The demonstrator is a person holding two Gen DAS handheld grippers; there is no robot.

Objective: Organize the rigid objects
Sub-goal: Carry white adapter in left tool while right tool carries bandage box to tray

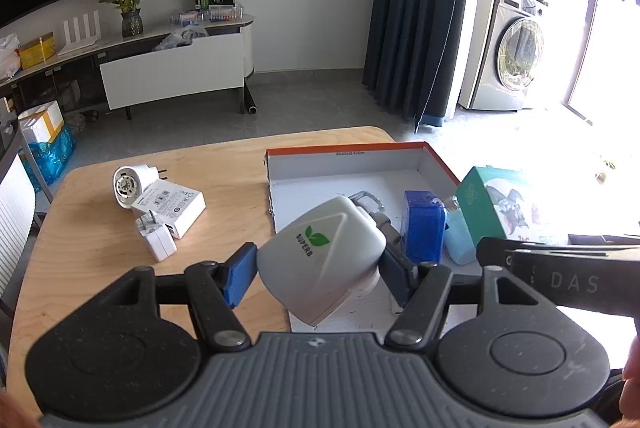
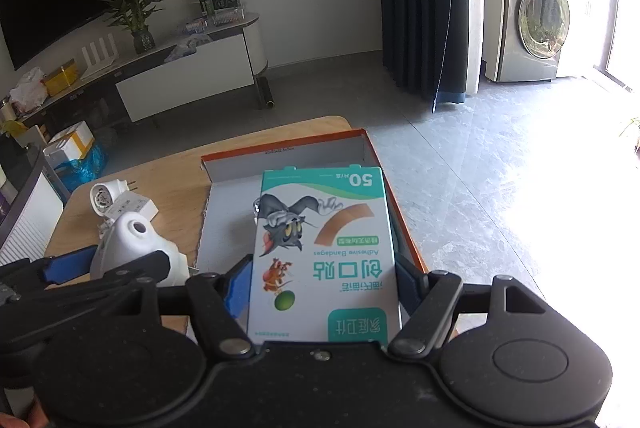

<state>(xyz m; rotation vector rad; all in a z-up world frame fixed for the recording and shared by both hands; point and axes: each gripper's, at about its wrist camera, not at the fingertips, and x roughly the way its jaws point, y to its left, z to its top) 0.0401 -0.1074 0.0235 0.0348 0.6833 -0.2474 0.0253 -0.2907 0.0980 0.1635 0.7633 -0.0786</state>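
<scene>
Pinched between the left gripper fingers, the white plug-in device hangs over the near-left corner of the orange-rimmed box. Beside it, the right gripper clamps the bandage box above the box's right side. Released together, they might collide; chargers wait mid-table.
</scene>
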